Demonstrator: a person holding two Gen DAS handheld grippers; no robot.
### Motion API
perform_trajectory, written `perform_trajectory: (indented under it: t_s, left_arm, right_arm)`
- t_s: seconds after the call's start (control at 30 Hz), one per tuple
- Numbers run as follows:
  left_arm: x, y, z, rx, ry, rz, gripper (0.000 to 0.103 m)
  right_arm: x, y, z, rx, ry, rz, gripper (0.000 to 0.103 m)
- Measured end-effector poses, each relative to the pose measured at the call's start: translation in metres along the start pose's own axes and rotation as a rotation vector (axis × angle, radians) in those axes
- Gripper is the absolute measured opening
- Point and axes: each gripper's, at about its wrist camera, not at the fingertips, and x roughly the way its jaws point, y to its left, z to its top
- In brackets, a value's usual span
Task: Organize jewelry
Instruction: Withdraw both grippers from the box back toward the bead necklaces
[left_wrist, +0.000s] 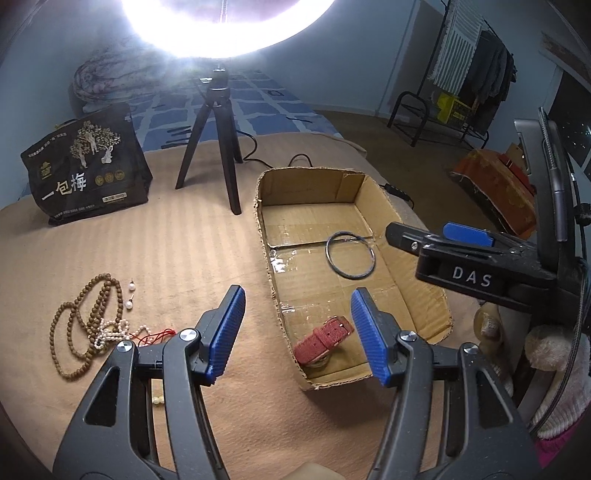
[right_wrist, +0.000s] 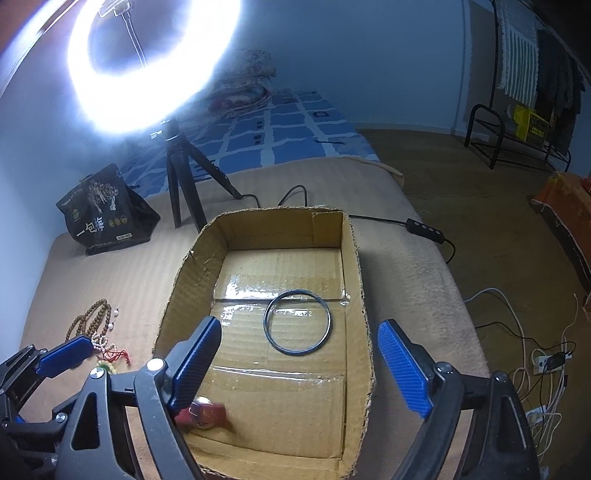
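Note:
An open cardboard box (left_wrist: 413, 291) (right_wrist: 354, 258) lies on the tan blanket. Inside it lie a metal bangle (left_wrist: 350, 257) (right_wrist: 297, 322) and a red strap watch (left_wrist: 323, 343) (right_wrist: 207, 412). My left gripper (left_wrist: 297, 332) is open and empty above the box's near left corner. My right gripper (right_wrist: 299, 365) is open and empty over the box; it also shows in the left wrist view (left_wrist: 443, 240). Brown wooden beads (left_wrist: 86, 317) (right_wrist: 90, 317), a pearl strand with red cord (left_wrist: 122, 332) (right_wrist: 110, 350) and two pearl earrings (left_wrist: 130, 295) lie on the blanket, left of the box.
A ring light on a black tripod (left_wrist: 214, 140) (right_wrist: 181, 184) stands behind the box, its cable and switch (right_wrist: 424, 226) trailing right. A black printed bag (left_wrist: 86, 166) (right_wrist: 107, 218) stands at the back left. A small pale bead (left_wrist: 158, 400) lies under my left gripper.

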Motion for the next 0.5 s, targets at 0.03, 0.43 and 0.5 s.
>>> perform_trajectory:
  t_s: [0.03,0.43,0.5]
  left_arm:
    - [-0.001,0.001,-0.001,0.0,-0.001,0.003,0.061]
    - [-0.025,0.033,-0.01,-0.026,-0.013,0.028,0.061]
    - [-0.029,0.043,-0.013,-0.049,-0.02,0.019,0.061]
  right_arm:
    - [-0.001,0.0,0.0,0.002,-0.002,-0.001,0.089]
    - [-0.021,0.018,-0.005,0.017,-0.094,0.018,0.103]
    - [-0.023,0.027,-0.006,-0.006,-0.102,0.02,0.103]
